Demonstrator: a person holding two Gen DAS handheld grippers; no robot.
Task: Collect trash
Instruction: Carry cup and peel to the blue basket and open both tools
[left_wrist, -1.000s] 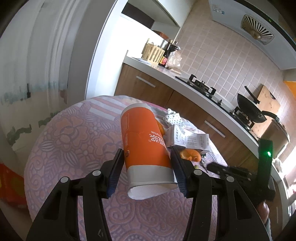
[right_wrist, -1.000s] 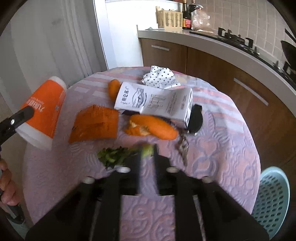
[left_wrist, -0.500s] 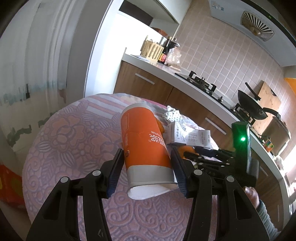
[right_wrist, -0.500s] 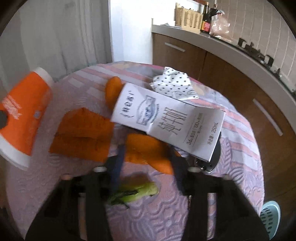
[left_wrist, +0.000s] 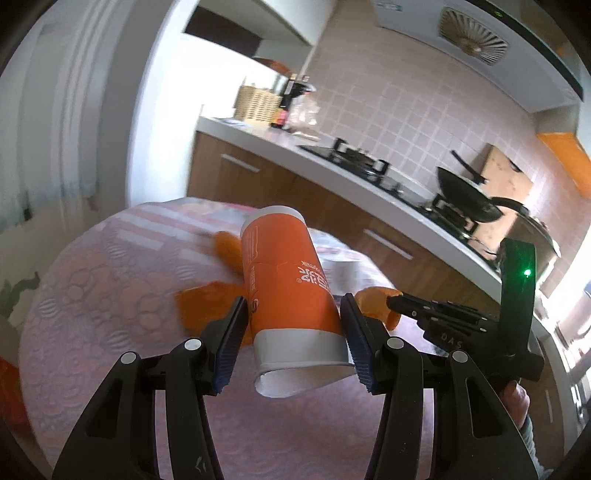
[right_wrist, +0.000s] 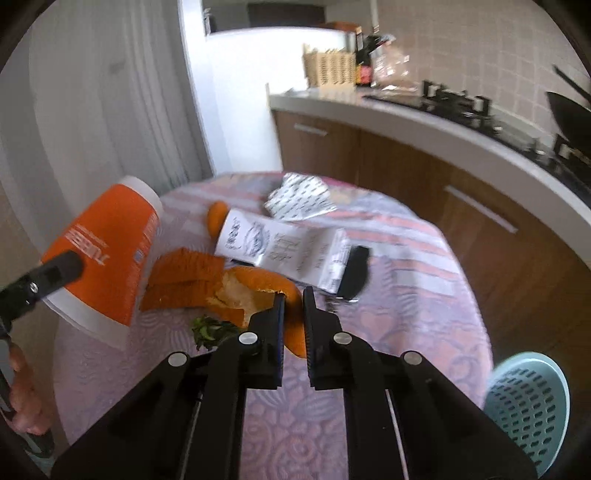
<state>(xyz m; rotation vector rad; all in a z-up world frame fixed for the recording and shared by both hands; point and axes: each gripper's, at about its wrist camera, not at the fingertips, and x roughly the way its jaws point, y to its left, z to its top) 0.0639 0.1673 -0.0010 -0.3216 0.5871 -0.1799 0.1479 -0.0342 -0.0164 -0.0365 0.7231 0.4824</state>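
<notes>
Right tongs (right_wrist: 293, 295), just closed, pinch an orange peel (right_wrist: 258, 284) on the desk (right_wrist: 406, 266); left tongs (left_wrist: 291, 321), half open, clamp an orange cup (left_wrist: 284, 280) tilted above it, apparently to receive scraps. Carton (right_wrist: 284, 251), greens (right_wrist: 210, 328) remain.

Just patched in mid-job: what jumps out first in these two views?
The big orange cup, clamped on its side in the left gripper above the table. Next, the right gripper, whose jaws have just closed on an orange peel in the litter at mid-table, beside a white carton. A blue basket sits low, off the table's right edge.
</notes>
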